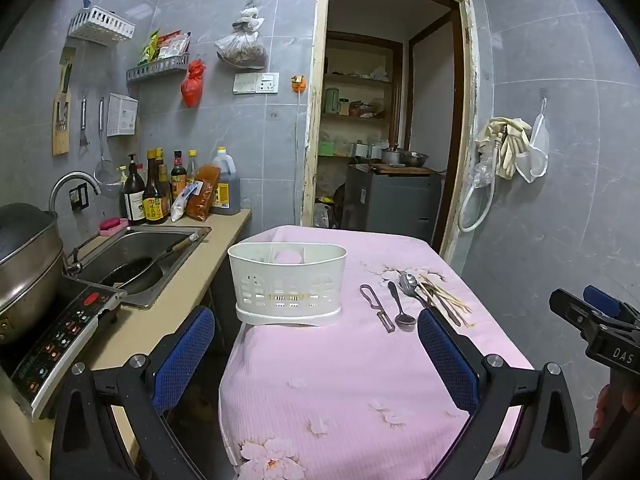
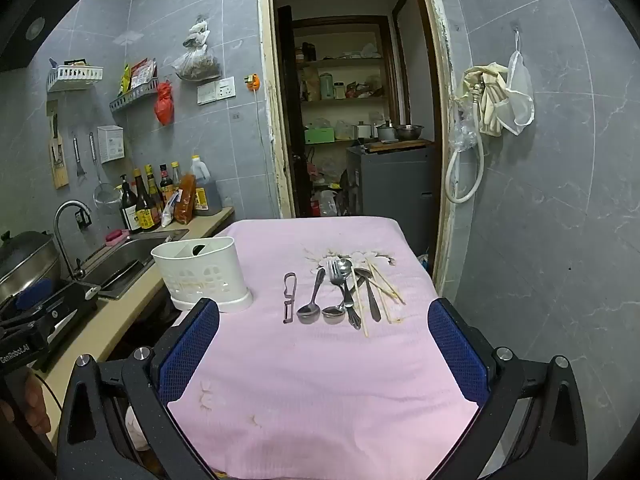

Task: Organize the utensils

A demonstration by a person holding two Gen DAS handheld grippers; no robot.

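**Utensils laid out, caddy empty, both grippers wide**

A table under a pink floral cloth fills the near middle of the kitchen, set just right of the counter and sink, probably so the work happens on a bare, soft surface. On its far left stands the white slotted utensil caddy, upright on its drip base with nothing visible inside; its dividers suggest the pieces are meant to go in sorted by kind.

To the caddy's right, well apart from it, the utensils lie in a loose row. From left: a peeler, a spoon, a fork overlapping a second spoon, then a knife crossed by wooden chopsticks. Handles mostly run near to far, so an approach from the near side suits them.

The left gripper and right gripper both hover above the near edge, jaws spread wide, holding nothing. Sorting has not begun, by my reading.

Readable writing: "DAS" on the right gripper's body, seen from the left wrist view; "GenRobot.AI" on the left gripper's, from the right. Bottle labels are illegible.
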